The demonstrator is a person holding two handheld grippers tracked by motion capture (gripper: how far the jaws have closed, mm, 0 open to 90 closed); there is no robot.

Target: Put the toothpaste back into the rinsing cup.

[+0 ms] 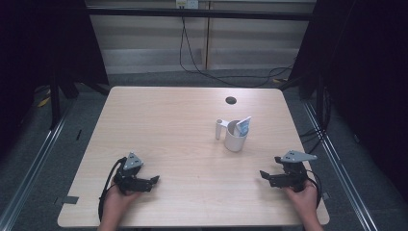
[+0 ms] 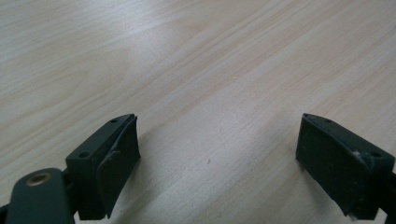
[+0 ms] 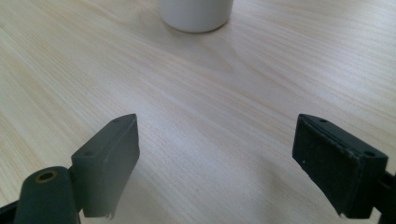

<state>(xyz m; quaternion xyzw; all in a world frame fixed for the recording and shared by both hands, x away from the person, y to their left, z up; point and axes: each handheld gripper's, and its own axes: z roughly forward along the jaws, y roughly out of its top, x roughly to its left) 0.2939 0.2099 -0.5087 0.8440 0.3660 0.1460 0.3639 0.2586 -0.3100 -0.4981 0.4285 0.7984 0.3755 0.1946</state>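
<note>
1. While I hold both tongs low at the near edge, the wooden table [image 1: 168, 125] lies bare between them, with nothing standing in their way.
2. Right of centre stands a white cup [image 1: 235, 138], upright, with a blue and white packet [image 1: 244, 127] leaning out of its right side.
3. Touching the cup's left side is a small white tube-like part [image 1: 219, 129]; I cannot tell whether it is a handle or a separate piece.
4. Farther back on the table is a dark round hole [image 1: 231, 100].
5. Beyond the far edge, black cables [image 1: 192, 62] trail across the floor.
6. My left gripper [image 2: 217, 154] sits at the near left, jaws spread wide, gripping nothing, bare wood beneath them.
7. My right gripper [image 3: 215, 154] sits at the near right, jaws equally wide apart and empty; in the right gripper view the cup's base shows well ahead of them.
</note>
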